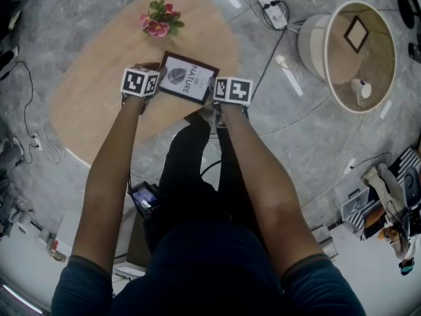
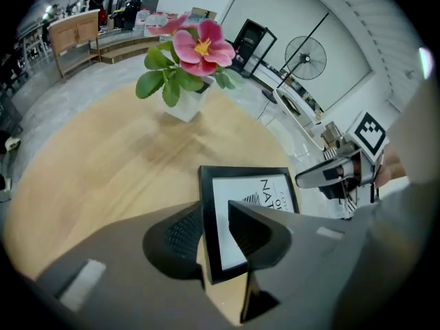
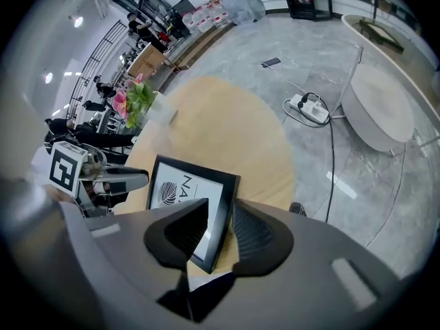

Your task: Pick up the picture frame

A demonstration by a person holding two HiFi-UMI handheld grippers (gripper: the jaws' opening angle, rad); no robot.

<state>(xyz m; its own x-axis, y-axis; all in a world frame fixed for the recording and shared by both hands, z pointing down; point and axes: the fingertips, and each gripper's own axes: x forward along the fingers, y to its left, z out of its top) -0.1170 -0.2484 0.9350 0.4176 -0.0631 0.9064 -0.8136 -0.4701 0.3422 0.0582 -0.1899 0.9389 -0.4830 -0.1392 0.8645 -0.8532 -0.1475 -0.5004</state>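
Left tool point(image 2: 214, 229) clamps picture frame point(image 1: 189, 78) at 9 o'clock edge, right tool point(image 3: 218, 232) clamps 3 o'clock edge; forearms point(image 1: 112, 170) stretched forward over counter point(image 1: 92, 104).

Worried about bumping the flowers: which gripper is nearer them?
Left. The left gripper holds the frame on the side of the flowers; the right gripper holds the opposite edge.

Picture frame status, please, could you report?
Left gripper, right gripper: each shut on a side edge. Picture frame between them, over table. Flowers stand beyond, clear.
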